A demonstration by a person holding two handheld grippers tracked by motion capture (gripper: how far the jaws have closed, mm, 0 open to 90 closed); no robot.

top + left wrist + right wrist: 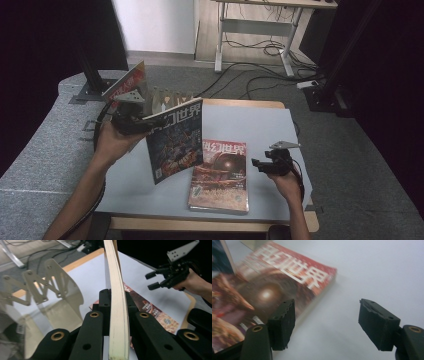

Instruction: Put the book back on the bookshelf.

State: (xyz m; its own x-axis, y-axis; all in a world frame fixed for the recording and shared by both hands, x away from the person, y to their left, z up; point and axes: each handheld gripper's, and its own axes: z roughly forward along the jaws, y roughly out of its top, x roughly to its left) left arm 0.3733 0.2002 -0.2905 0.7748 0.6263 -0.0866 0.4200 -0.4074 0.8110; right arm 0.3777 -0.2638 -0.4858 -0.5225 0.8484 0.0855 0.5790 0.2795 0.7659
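Pinching the edge of a dark-covered magazine, the left gripper holds it upright above the worktop, pale page edges clamped between its black jaws. White Chinese characters run across the top of the cover. Spread with nothing between its jaws, the right gripper hangs just right of a second, red-covered magazine lying flat on the worktop, titled 科幻世界. Two magazines in all; a metal bookend stands behind.

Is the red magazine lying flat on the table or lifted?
Flat: the red magazine lies cover-up on the table, with the open right gripper beside it, not touching.
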